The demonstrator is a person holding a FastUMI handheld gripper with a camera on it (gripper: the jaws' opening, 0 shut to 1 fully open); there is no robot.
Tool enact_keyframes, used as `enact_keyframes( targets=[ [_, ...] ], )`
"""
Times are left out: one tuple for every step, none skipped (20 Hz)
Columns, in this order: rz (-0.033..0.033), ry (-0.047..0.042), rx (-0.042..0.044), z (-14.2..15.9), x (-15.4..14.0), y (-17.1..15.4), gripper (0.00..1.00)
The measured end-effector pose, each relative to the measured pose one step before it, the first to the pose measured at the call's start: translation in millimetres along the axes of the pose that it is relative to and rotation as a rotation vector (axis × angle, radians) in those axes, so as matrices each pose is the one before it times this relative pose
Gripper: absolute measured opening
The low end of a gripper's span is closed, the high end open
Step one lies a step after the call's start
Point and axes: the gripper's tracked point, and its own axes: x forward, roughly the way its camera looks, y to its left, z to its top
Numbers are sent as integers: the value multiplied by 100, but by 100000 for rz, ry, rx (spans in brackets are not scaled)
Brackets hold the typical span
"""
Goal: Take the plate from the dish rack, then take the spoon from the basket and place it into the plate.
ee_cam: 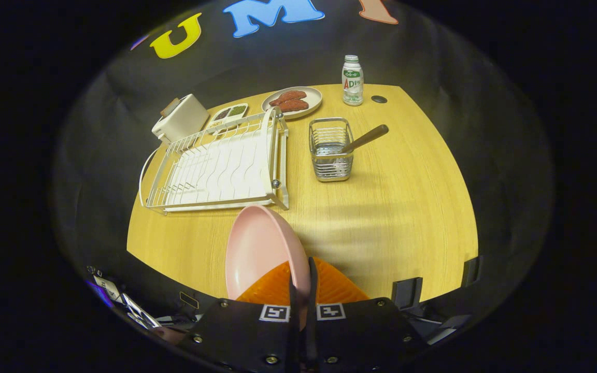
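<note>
A pink plate (259,248) stands on edge between my fingers, its hollow face turned toward the rack side. My gripper (301,274) is shut on the plate's rim, held above the near part of the wooden table (407,217). Beyond the plate lies the white wire dish rack (221,166), with nothing in its slots. To the right of the rack stands a small metal basket (331,150). A spoon with a brown handle (366,138) leans out of it toward the right; its bowl is hidden inside the basket.
Behind the rack sit a white toaster (182,118), a small tray of food (228,114) and a plate with reddish food (293,101). A small bottle (352,80) stands at the table's far edge, beside a dark hole (379,99).
</note>
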Motion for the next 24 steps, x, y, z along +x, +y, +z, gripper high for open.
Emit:
enact_keyframes(
  targets=[
    [249,160,-625,-34,640,206,5],
    [764,315,-357,-161,664,334,5],
    [1611,774,640,-148,730,406,4],
    [1884,839,1527,-351,676,374,5],
    [1873,806,1137,-304,723,245,4],
    [400,731,877,-243,791,-27,5],
    [-959,710,-631,-304,611,-302,5],
    [-193,151,-1544,-256,271,-188,5],
    [2678,-991,1029,186,349,485,5],
    [1038,-91,-377,-223,454,111,5],
    [1713,-47,1268,121,530,174,5],
    [1553,663,2094,-115,489,20,5],
    [876,885,2903,-70,638,74,5],
    [-1369,932,431,-56,303,-554,7],
    [-827,580,-368,-165,531,-491,11],
    [-3524,538,-1528,-159,347,-776,11],
    [-3147,241,-2965,-43,201,-842,13],
    [-177,182,-1951,-176,129,-148,13],
    [577,57,-398,-28,115,34,13],
    [644,-309,-96,17,5,-29,13],
    [-16,-292,156,135,-65,-55,13],
    [482,-487,244,78,-91,85,13],
    [994,-878,55,237,-191,171,13],
    [365,-1253,-422,203,-219,63,13]
  ],
)
